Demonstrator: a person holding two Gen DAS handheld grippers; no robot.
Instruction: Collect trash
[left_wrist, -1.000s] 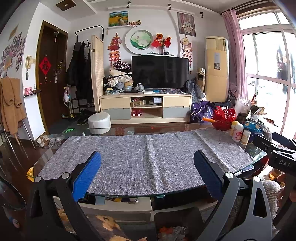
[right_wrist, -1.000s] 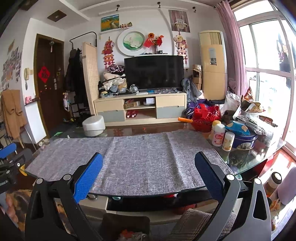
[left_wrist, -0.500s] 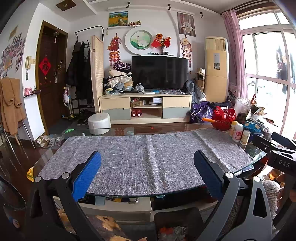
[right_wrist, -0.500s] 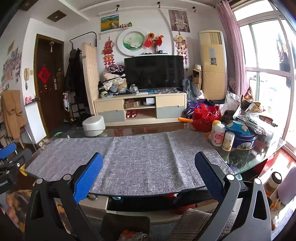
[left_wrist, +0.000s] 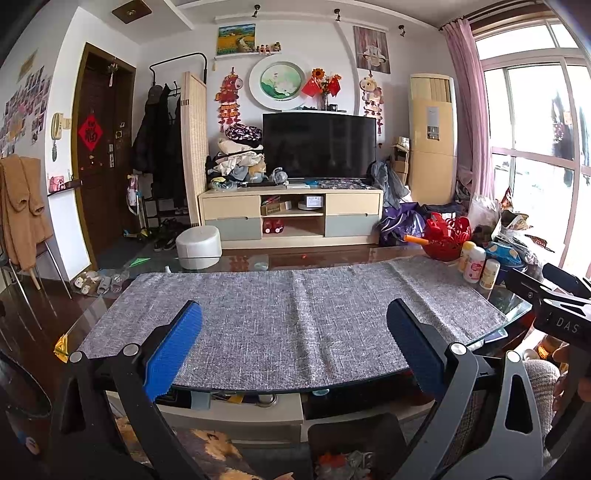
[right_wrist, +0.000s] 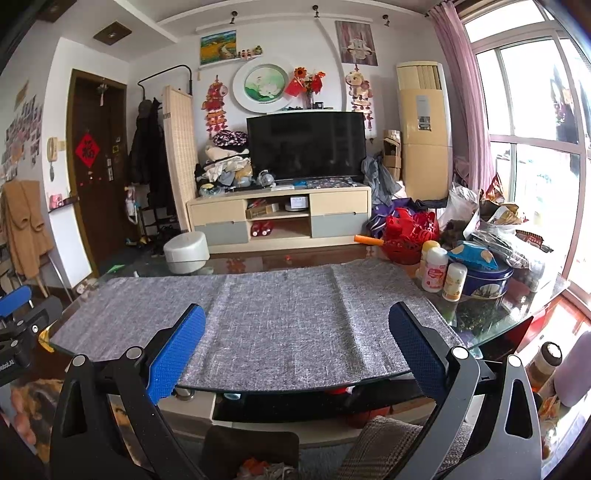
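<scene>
My left gripper (left_wrist: 295, 328) is open and empty, held above the near edge of a glass table covered by a grey cloth (left_wrist: 288, 317). My right gripper (right_wrist: 297, 330) is open and empty over the same cloth (right_wrist: 280, 314). No loose trash lies on the cloth. A dark bin with crumpled scraps sits low below the left gripper (left_wrist: 351, 450) and below the right gripper (right_wrist: 251, 461). The right gripper's body shows at the right edge of the left wrist view (left_wrist: 554, 314).
Bottles (right_wrist: 436, 273), a blue tin (right_wrist: 484, 277), a red basket (right_wrist: 410, 232) and bags (right_wrist: 498, 221) crowd the table's right end. A white round stool (right_wrist: 184, 251) stands beyond the table. A TV cabinet (right_wrist: 280, 218) lines the far wall.
</scene>
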